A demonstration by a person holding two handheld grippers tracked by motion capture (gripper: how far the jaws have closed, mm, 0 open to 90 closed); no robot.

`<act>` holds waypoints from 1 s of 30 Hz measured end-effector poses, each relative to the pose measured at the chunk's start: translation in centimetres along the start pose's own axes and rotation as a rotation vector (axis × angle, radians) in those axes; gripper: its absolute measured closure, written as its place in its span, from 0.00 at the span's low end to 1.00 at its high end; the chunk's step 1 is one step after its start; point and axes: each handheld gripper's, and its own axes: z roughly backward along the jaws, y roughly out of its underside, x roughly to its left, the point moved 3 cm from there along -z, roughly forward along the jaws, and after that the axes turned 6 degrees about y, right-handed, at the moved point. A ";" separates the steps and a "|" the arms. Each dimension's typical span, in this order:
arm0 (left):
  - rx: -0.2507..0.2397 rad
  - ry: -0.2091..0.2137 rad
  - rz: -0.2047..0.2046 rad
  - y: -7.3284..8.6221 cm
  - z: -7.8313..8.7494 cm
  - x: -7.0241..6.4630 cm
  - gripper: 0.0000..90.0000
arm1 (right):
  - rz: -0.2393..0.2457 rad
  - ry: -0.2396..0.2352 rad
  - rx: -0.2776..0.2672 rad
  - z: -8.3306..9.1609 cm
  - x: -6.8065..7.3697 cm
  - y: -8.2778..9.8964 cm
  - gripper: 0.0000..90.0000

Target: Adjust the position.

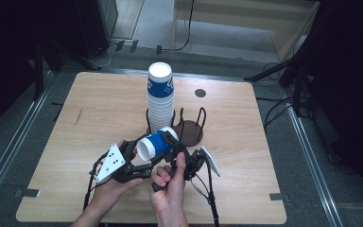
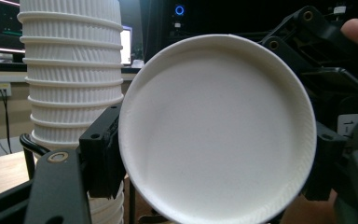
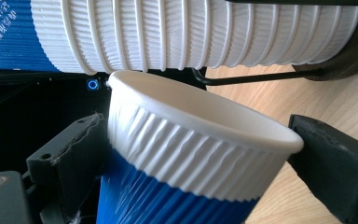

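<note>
A single blue-and-white paper cup (image 1: 155, 145) lay on its side in the air over the near middle of the table (image 1: 99, 104), carried between the two grippers. The left gripper (image 1: 139, 153) was clenched on the cup's base end; in the left gripper view the white bottom of the cup (image 2: 216, 128) sat squarely between the black jaws, both touching its rim. The right gripper (image 1: 172, 142) bracketed the cup near its open mouth, and in the right gripper view one pad (image 3: 72, 158) lay against the ribbed white band while the other pad (image 3: 335, 158) seemed to stand just clear of the lip, so the right claw appeared released rather than gripping. Judging by this, the cup had been separated from the stack of cups (image 1: 160, 97), which stood upright in the wire holder (image 1: 189, 125) toward the far middle of the table, and setting the cup down remained to be done. The high view gave the whole layout; the right gripper view showed the gap at the lip.
</note>
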 end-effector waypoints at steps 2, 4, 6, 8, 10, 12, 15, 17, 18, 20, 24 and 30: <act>0.000 0.001 -0.003 0.0 0.0 0.0 0.29 | 0.000 -0.007 -0.001 -0.1 0.0 0.0 0.07; 0.002 0.004 -0.007 0.0 0.0 -0.1 0.29 | -0.006 -0.014 0.008 -0.2 -0.1 -0.1 0.07; 0.006 0.004 -0.013 0.0 0.0 -0.1 0.29 | -0.007 -0.021 0.014 -0.3 -0.2 -0.1 0.08; 0.012 0.007 -0.013 0.0 0.0 -0.1 0.29 | -0.012 -0.027 0.021 -0.4 -0.3 -0.1 0.09; 0.018 0.009 -0.029 -0.1 0.1 -0.1 0.28 | -0.023 -0.035 0.025 -0.4 -0.4 -0.1 0.11; 0.028 0.011 -0.033 -0.2 0.2 0.0 0.28 | -0.040 -0.043 0.035 -0.4 -0.5 -0.1 0.12; 0.026 0.012 -0.026 -0.3 0.3 0.0 0.27 | -0.050 -0.058 0.035 -0.5 -0.6 0.0 0.14; 0.019 -0.002 -0.032 -0.4 0.6 -0.1 0.26 | -0.060 -0.075 0.041 -0.5 -0.6 0.1 0.14; 0.013 -0.026 -0.040 -0.6 0.7 -0.2 0.21 | -0.065 -0.081 0.036 -0.4 -0.5 0.1 0.14; 0.013 -0.026 -0.013 -0.9 0.9 -0.3 0.15 | -0.048 -0.090 0.017 -0.3 -0.4 0.0 0.15; 0.050 -0.093 -0.051 -1.0 1.4 0.0 0.11 | -0.028 -0.099 -0.022 0.0 -0.2 -0.6 0.15; 0.106 -0.054 0.031 -1.2 1.7 0.1 0.11 | -0.017 -0.098 -0.050 0.4 -0.2 -1.2 0.15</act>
